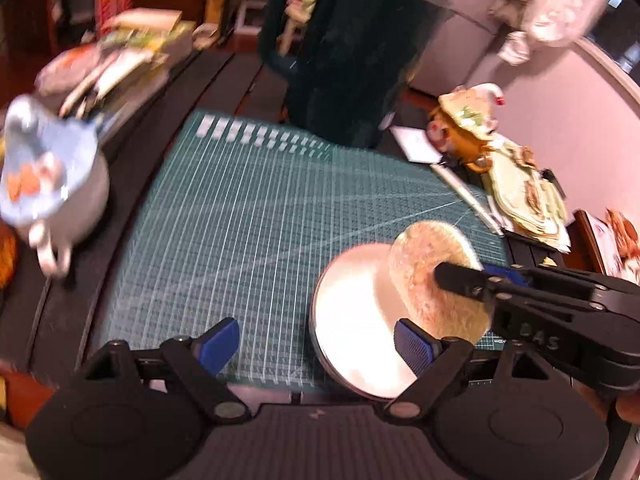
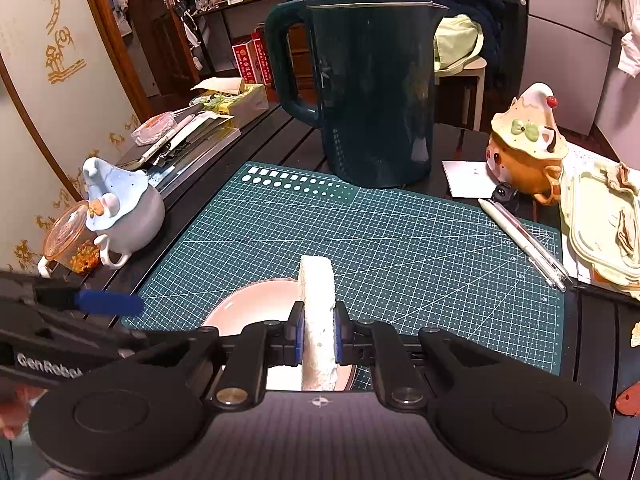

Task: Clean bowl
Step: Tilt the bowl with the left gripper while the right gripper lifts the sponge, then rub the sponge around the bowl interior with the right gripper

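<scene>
I grip the sponge (image 2: 318, 320) edge-on in my right gripper (image 2: 318, 330) over the bowl (image 1: 352, 344); left gripper (image 1: 316, 346) gapes empty beside the bowl; press flat, sweep inside

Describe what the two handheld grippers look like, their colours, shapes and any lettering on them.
Both are matt black plastic. The left gripper and the right gripper each have two round black discs at the base, angled link arms with silver pivot pins, and blue ribbed pads on the fingertips. White lettering runs along the bodies, reading "GenRobot" as far as visible on the left one. No cables or sleeves show.
</scene>
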### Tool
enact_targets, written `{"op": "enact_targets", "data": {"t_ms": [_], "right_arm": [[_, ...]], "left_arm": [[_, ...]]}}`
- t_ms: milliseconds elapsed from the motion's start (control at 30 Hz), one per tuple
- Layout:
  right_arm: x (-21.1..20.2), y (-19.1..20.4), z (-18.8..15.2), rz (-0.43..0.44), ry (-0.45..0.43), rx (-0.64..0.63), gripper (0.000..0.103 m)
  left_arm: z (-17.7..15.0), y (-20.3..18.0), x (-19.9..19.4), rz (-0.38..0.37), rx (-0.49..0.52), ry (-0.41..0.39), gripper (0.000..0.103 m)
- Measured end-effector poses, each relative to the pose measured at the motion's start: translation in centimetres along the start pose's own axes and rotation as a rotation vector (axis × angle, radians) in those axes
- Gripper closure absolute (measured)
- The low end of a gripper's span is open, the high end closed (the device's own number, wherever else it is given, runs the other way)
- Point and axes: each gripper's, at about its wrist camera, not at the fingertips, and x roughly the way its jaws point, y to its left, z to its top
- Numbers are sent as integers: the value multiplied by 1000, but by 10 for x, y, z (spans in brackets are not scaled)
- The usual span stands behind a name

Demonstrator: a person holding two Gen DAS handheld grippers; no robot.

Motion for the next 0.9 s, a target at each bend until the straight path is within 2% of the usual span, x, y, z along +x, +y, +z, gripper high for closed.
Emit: {"op": "enact_targets", "data": {"t_ms": [100, 300, 367, 400, 433, 533, 600, 767, 900], "right_arm": [[0, -1, 1, 3, 0, 5, 91], [0, -4, 1, 15, -1, 15, 91], [0, -5, 1, 21, -1, 20, 91], [0, -6, 1, 23, -2, 23, 91], [0, -7, 1, 25, -2, 27, 91], [0, -9, 1, 31, -2, 36, 91], [-1, -10, 1, 36, -4, 40, 91], [-3, -11, 1, 46, -7, 47, 91], [-3, -12, 1, 55, -8, 51, 91]], "left_arm": [[-3, -6, 7, 42, 0, 26, 23], [-6, -13, 20, 67, -20, 84, 24], [-8, -15, 24, 75, -26, 104, 31], [-8, -16, 26, 78, -30, 113, 42], [-8, -16, 28, 74, -38, 123, 56], [-9, -15, 34, 43, -67, 153, 74], [-9, -18, 34, 40, -58, 155, 81], [1, -19, 34, 56, -39, 189, 85], [16, -11, 36, 64, -1, 190, 93]]}}
